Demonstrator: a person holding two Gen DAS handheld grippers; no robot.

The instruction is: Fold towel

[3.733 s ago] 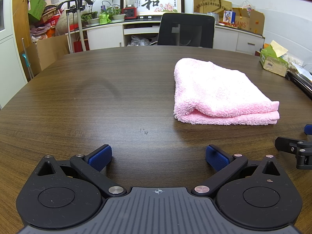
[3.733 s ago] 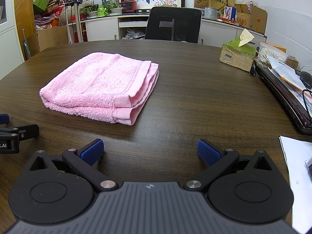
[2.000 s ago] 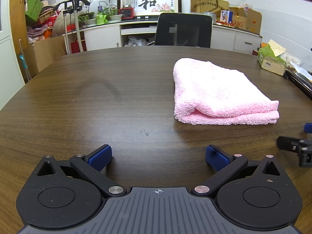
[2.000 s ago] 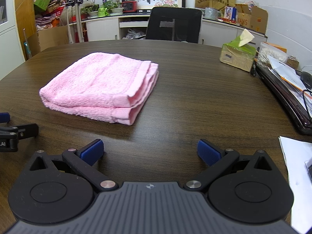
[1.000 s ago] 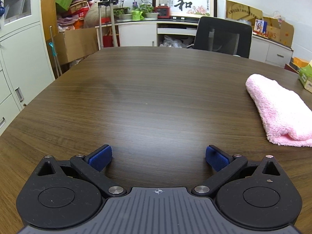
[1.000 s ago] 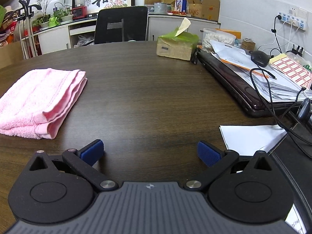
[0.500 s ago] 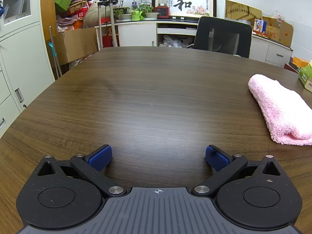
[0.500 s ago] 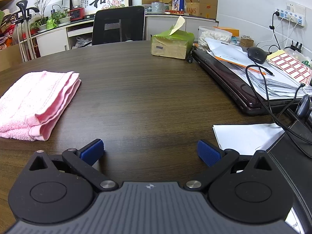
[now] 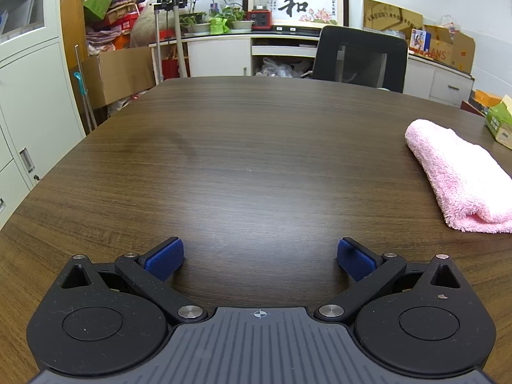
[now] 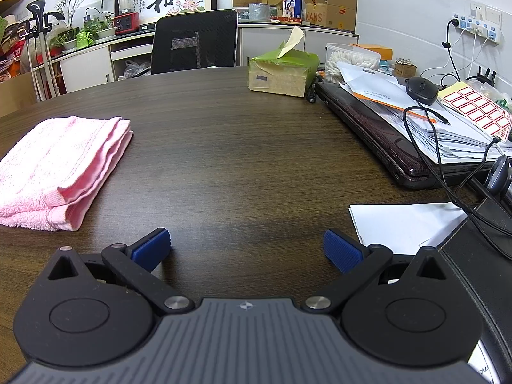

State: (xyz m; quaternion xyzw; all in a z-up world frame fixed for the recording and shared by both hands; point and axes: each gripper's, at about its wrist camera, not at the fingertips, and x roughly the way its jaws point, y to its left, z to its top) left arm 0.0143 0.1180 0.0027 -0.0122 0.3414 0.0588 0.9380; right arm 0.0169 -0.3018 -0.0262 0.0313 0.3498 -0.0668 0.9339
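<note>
A pink towel (image 9: pixel 454 172) lies folded into a thick rectangle on the dark wooden table (image 9: pixel 243 147). In the left wrist view it sits at the far right, well clear of my left gripper (image 9: pixel 260 257), which is open over bare wood with nothing between its blue pads. In the right wrist view the same towel (image 10: pixel 60 166) lies at the left, its layered edges facing me. My right gripper (image 10: pixel 246 251) is open too, empty, to the right of the towel and apart from it.
A green tissue box (image 10: pixel 283 72), a dark laptop (image 10: pixel 384 134) under papers and a mouse, cables and a white sheet (image 10: pixel 406 224) crowd the table's right side. A black office chair (image 9: pixel 360 57) stands at the far edge. Cabinets and boxes line the walls.
Both grippers have swung away from the towel, the left one leftward and the right one rightward, so the towel has slid toward each view's edge. The towel itself has not moved.
</note>
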